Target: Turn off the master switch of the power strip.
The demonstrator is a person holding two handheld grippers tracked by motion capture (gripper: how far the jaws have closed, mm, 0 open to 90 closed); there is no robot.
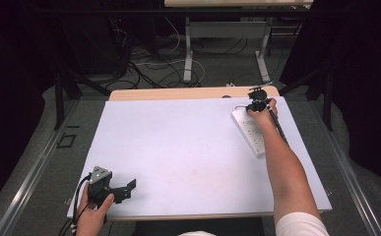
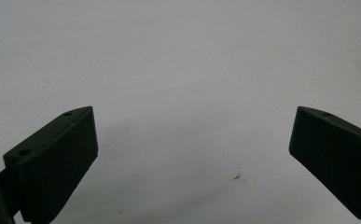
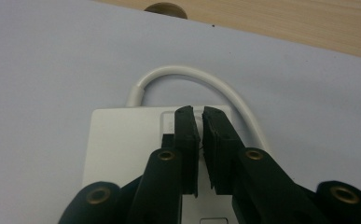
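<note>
In the high view, a white power strip [image 1: 251, 129] lies near the far right corner of the counter [image 1: 178, 147], running slantwise along the right edge with its white cable [image 1: 238, 106] looping off its far end. The right gripper [image 1: 258, 101] is held over that far end by an outstretched arm. The left gripper [image 1: 120, 189] sits at the near left corner, well apart from the strip, with its jaws spread and nothing between them.

In the left gripper view, the two black jaws stand wide apart over bare white counter [image 2: 183, 70], marked by a small brownish speck; this gripper is idle.

In the right gripper view, the right gripper [image 3: 199, 116] has its jaws nearly together, a thin slit left between them, tips down on the cable end of the power strip [image 3: 122, 144]. Whether they pinch anything there, or merely press on a switch, I cannot tell, as the jaws hide the spot. The cable [image 3: 187, 74] arcs beyond the tips towards the counter's wooden far edge.

As a judgement, the work is at its start: the strip is reached and touched at its end, nothing is plugged in and the strip lies flat where it is.
</note>
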